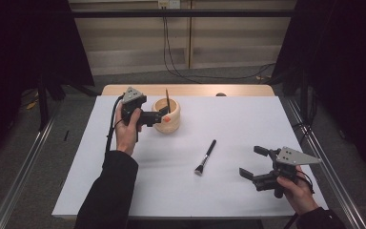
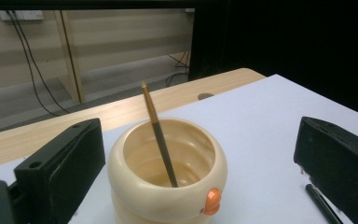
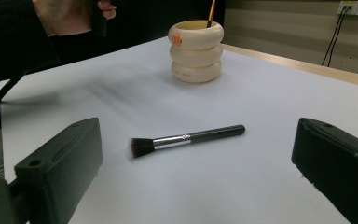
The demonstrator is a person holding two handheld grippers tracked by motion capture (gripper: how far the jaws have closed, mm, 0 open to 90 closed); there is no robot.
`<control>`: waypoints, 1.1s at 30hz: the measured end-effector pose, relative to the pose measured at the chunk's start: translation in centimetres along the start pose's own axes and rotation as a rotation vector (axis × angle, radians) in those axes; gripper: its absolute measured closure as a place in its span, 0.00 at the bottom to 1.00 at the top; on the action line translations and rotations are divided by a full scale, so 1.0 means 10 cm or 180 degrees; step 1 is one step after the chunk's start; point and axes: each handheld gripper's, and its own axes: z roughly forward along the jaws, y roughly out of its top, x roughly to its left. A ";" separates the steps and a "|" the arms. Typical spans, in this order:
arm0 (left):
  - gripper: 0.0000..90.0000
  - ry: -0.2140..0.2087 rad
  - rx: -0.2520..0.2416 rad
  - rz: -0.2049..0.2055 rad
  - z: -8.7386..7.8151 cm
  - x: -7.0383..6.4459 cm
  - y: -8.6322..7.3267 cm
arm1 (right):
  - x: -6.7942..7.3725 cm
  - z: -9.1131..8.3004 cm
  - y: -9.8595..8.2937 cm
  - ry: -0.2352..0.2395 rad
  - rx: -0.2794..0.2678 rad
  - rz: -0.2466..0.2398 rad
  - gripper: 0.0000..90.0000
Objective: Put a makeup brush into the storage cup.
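A cream ringed pot (image 1: 167,117) stands toward the far left of the white table (image 1: 248,119), and everything else sits around it. A thin stick with a pale wooden top (image 1: 167,99) leans inside the pot, its tip poking up over the rim and tilted slightly toward the far side. A small orange knob (image 1: 167,119) sticks out from the pot's upper ring.

The left gripper (image 1: 159,114) is held right at the pot on its left side, jaws spread wide; in the left gripper view the pot (image 2: 168,172) sits between the two black jaws with clear gaps on both sides, so they grip nothing. That view also looks down into the pot, where the stick (image 2: 161,137) rests its dark lower end on the bottom, which the high view hides.

The makeup brush (image 1: 206,156) lies flat on the table, well in front of the pot and to its right. Its long axis runs diagonally: the bristle head points toward the person, the black handle end toward the far right.

The right gripper (image 1: 252,164) hovers to the right of the brush, farther from the pot, jaws wide apart and empty. In the right gripper view the brush (image 3: 186,139) lies between and beyond the jaws, untouched, showing a silver collar behind its bristles, with the pot (image 3: 196,51) well beyond.
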 end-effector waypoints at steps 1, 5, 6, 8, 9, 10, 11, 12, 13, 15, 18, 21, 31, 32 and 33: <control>0.02 -0.0016 0.0006 -0.0005 -0.01 0.00 -0.01 | 0.00 0.00 0.00 -0.0005 0.0001 0.0011 0.01; 0.02 -0.0036 -0.0072 -0.0094 -0.04 -0.01 -0.03 | -0.01 -0.01 0.00 -0.0014 -0.0003 0.0029 0.01; 0.02 -0.0083 -0.0069 -0.0092 -0.06 -0.01 -0.03 | -0.01 -0.01 0.00 -0.0010 -0.0007 0.0031 0.01; 0.02 -0.0062 -0.0097 -0.0108 -0.08 -0.03 -0.05 | -0.01 -0.01 0.00 -0.0020 -0.0018 0.0026 0.01; 0.02 -0.0026 -0.0105 -0.0101 -0.10 -0.03 -0.06 | -0.01 -0.01 0.00 -0.0024 -0.0022 0.0034 0.01; 0.02 -0.0015 -0.0084 -0.0076 -0.12 -0.04 -0.07 | -0.01 -0.01 0.00 -0.0036 -0.0022 0.0039 0.01; 0.02 0.0083 -0.0073 -0.0049 -0.13 -0.05 -0.08 | -0.01 -0.01 0.00 -0.0044 -0.0028 0.0033 0.01; 0.02 0.0159 -0.0082 -0.0028 -0.15 -0.06 -0.09 | -0.01 -0.01 0.00 -0.0046 -0.0029 0.0032 0.01; 0.03 0.0231 -0.0136 -0.0010 -0.16 -0.06 -0.10 | -0.01 -0.01 0.00 -0.0047 -0.0030 0.0032 0.01; 0.03 0.0202 -0.0179 -0.0065 -0.21 -0.06 -0.13 | -0.01 -0.01 0.00 -0.0061 -0.0034 0.0034 0.00; 0.02 0.0179 -0.0199 -0.0049 -0.29 -0.06 -0.15 | -0.01 -0.01 0.00 -0.0080 -0.0028 0.0033 0.00; 0.02 0.0205 -0.0232 -0.0029 -0.36 -0.10 -0.19 | -0.01 -0.01 0.00 -0.0084 -0.0029 0.0035 0.00; 0.01 0.0112 -0.0369 0.0086 -0.62 -0.25 -0.33 | -0.02 -0.02 -0.01 -0.0134 -0.0027 0.0084 0.00; 0.01 0.0142 -0.0368 0.0090 -0.63 -0.26 -0.35 | -0.02 -0.02 -0.01 -0.0130 -0.0027 0.0087 0.00; 0.01 0.0157 -0.0379 0.0089 -0.65 -0.27 -0.37 | -0.02 -0.02 -0.01 -0.0142 -0.0028 0.0102 0.00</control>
